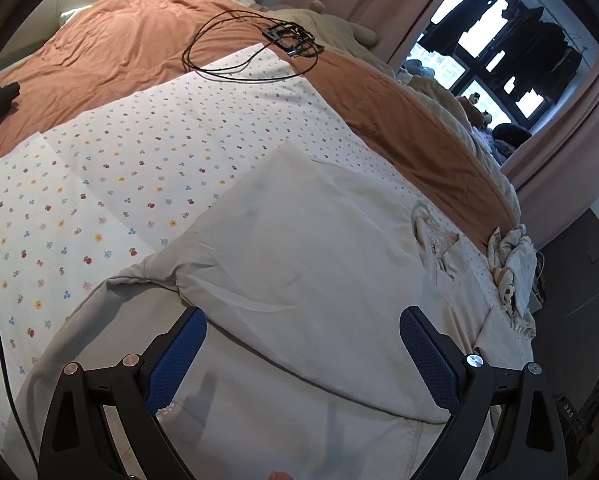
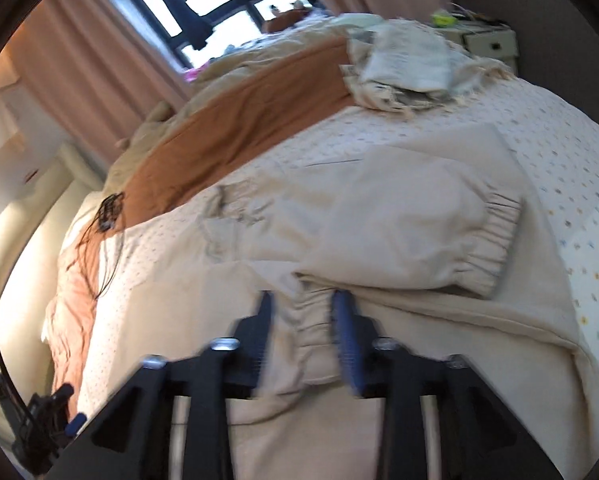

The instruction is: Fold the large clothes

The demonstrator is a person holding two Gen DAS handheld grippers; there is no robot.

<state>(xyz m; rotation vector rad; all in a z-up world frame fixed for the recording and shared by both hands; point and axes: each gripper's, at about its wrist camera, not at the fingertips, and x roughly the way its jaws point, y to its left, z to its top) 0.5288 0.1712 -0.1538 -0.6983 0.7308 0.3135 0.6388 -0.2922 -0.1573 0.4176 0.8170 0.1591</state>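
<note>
Beige garment (image 1: 307,240) lies spread on the bed's floral sheet (image 1: 99,184), beneath and ahead of both grippers. Left gripper (image 1: 302,320) hovers with fingers wide, fabric between them untouched. Right gripper (image 2: 305,300) has fingers narrower, straddling a gathered elastic cuff (image 2: 311,320) without pressing it.

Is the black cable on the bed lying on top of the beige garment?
No, the black cable lies coiled far up the bed on the orange cover and flowered sheet, apart from the beige garment.
</note>
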